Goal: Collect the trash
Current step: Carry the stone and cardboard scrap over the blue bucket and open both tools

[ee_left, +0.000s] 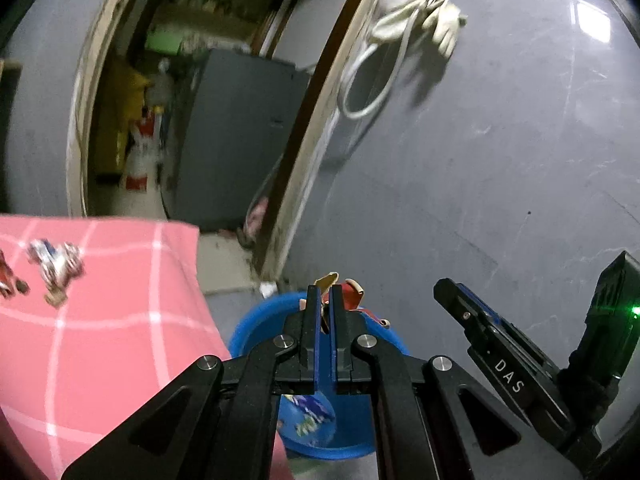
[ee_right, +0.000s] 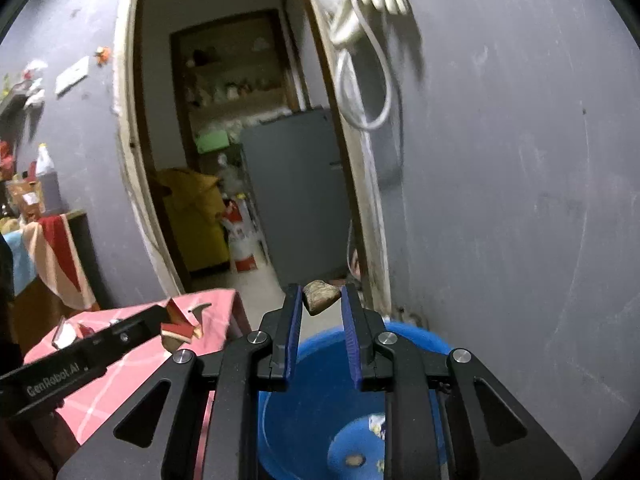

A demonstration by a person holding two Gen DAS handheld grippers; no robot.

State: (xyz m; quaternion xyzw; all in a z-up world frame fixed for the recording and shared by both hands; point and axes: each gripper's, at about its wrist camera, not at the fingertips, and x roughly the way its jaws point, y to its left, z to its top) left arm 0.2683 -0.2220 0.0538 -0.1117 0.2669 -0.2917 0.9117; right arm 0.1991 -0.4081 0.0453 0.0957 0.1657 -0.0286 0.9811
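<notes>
- Landmark: one blue bucket (ee_right: 416, 344) is seen on the floor against the grey wall (ee_right: 520, 200), just beside the table draped in a pink checked cloth (ee_left: 100, 340).
- Left of the bucket, on the cloth, one crumpled red, white and blue wrapper (ee_left: 54, 266) is shown in the left wrist view; a second scrap is cut by the frame edge beside it. The cloth's corner hangs just beside the bucket rim.
- The left gripper (ee_left: 325, 292) is seen above the bucket with jaws narrowed fully onto a red and tan wrapper (ee_left: 352, 292). In the right wrist view "GenRobot.AI" can be read on its side.
- The right gripper (ee_right: 322, 292) is seen above the bucket, jaws narrow, pinching a brownish crumpled scrap (ee_right: 320, 296) at the tips. In the left wrist view "DAS" can be read on its body.
- Inside the bucket, printed wrappers lie on the bottom; their count cannot be told.
- Beyond the bucket, an open doorway (ee_right: 224, 140) is shown, with clear floor between table and door frame.
- Right of the bucket, the wall leaves little room.
</notes>
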